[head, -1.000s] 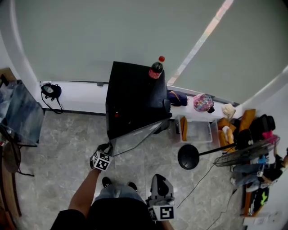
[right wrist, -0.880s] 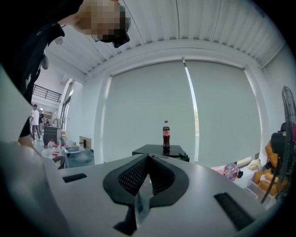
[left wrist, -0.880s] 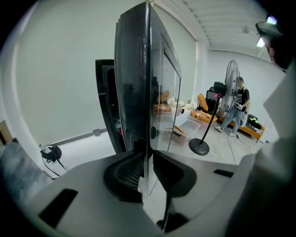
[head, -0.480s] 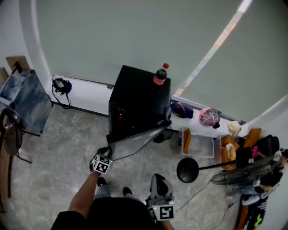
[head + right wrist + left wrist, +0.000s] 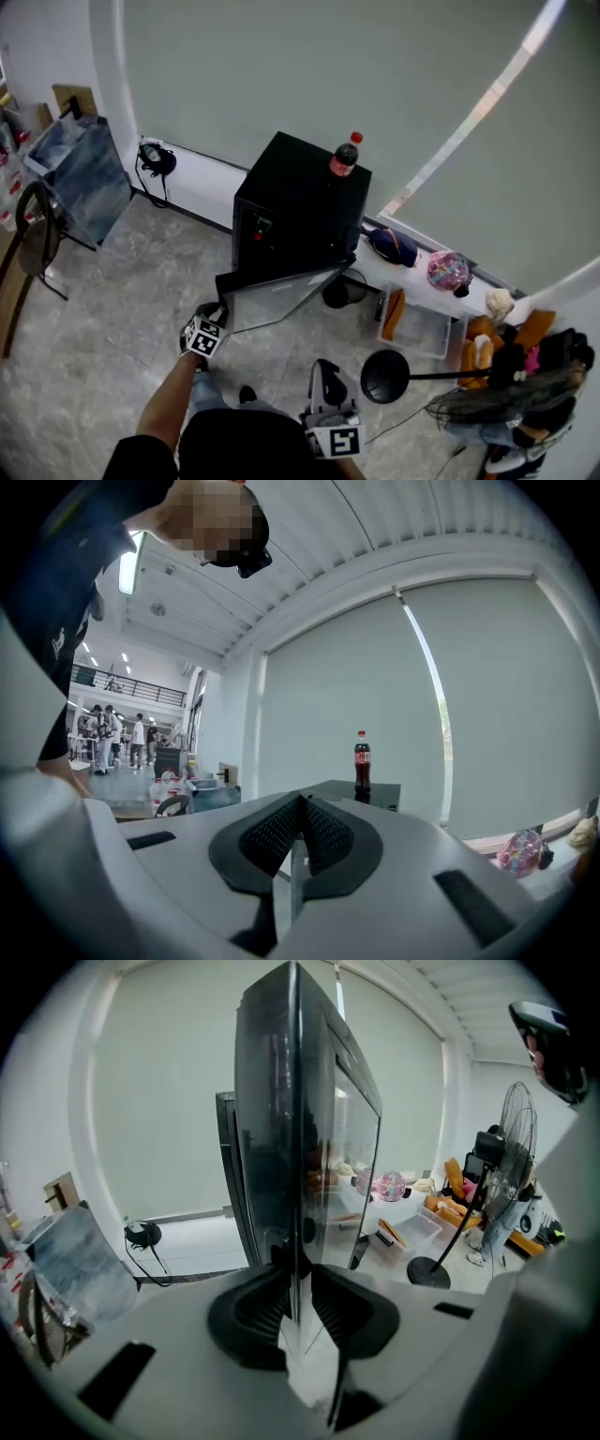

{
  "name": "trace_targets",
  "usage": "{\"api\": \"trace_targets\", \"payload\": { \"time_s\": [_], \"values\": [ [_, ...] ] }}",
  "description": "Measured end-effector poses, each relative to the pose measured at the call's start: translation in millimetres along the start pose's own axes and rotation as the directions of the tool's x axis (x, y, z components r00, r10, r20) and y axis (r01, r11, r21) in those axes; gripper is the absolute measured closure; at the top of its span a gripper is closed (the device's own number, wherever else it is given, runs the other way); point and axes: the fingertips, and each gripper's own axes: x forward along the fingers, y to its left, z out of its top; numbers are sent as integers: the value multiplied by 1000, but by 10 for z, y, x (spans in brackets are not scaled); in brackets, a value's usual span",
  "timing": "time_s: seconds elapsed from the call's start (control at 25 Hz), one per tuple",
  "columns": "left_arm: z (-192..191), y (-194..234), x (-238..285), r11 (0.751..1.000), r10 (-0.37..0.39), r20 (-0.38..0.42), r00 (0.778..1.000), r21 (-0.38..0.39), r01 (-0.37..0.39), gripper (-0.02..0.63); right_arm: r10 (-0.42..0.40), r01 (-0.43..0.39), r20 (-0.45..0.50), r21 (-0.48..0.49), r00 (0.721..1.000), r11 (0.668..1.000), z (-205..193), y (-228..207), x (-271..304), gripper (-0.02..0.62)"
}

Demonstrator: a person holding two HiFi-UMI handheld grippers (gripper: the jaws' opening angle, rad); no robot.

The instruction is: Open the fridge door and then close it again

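One grip: left gripper (image 5: pixel 295 1283) is clamping the glass door (image 5: pixel 281 1101) of the black box-shaped fridge (image 5: pixel 300 206); right gripper (image 5: pixel 298 832) idling closed, empty. I am tracing the hinge arc.

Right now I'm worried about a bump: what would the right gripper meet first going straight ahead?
The right gripper would likely meet the top of the black fridge, left of the cola bottle; depth unclear.

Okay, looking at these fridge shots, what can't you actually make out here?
- Inside of the fridge: head view, its black top and the open door cover it.
- Label on the bottle: too small in head view and right gripper view.
- Whether the door has a handle: left gripper view, the left tool clamped on the door edge covers it.
- Fridge front: right gripper view, the right tool's own body blocks it.
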Motion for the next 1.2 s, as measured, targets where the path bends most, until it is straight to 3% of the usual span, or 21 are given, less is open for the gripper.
{"api": "trace_targets", "payload": {
  "time_s": [0.28,0.64,1.2],
  "values": [
    [-95,-200,-47,999,39,-11,999,-33,-40,531,99,-99,-45,17,994,995,-90,-134,-157,586],
    [-227,-559,-180,994,52,-20,998,-96,-53,535,169,-167,-44,48,985,985,-130,27,-288,586],
    [-293,-1046,-369,987,102,1,995,-128,-101,543,95,-94,-37,19,995,995,-203,269,-921,586]
  ]
}}
